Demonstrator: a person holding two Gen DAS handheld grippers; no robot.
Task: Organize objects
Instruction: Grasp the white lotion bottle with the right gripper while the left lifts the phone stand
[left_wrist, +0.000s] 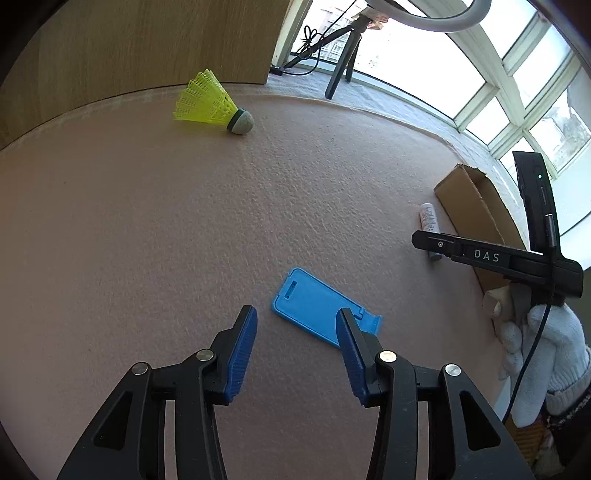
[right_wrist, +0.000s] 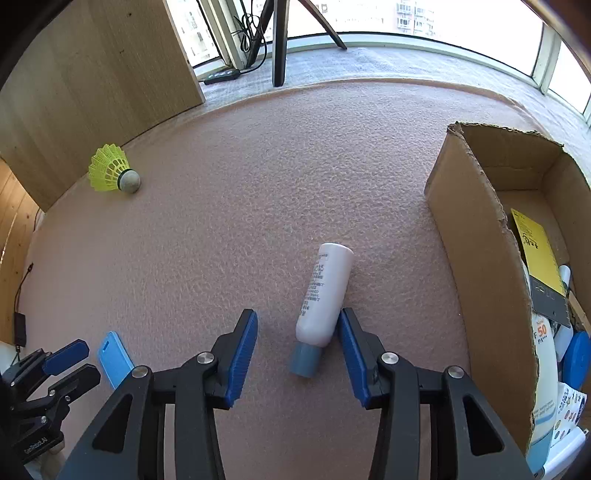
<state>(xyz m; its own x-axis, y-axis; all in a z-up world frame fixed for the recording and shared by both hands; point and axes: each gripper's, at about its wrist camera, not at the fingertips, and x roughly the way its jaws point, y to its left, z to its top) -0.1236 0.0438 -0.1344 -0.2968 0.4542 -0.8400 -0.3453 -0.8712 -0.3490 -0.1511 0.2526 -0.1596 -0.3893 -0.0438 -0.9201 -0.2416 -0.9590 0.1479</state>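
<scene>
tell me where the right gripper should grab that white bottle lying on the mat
Grip the white bottle across the middle of its body, coming down from above with a finger on each long side. It lies flat with its blue cap toward the right gripper; the body is wider and longer than the cap.

Each gripper has black, angular linkage arms with triangular cut-outs and round silver pivot pins. The left gripper (left_wrist: 295, 328) and right gripper (right_wrist: 297, 332) both carry ribbed blue pads (left_wrist: 242, 358) on their fingers. A black bar (left_wrist: 491, 256) on the right unit reads "DAS" in white, with a thin black cable (left_wrist: 533, 343) beside it. The hand (left_wrist: 535, 350) wears a white knit glove.
</scene>
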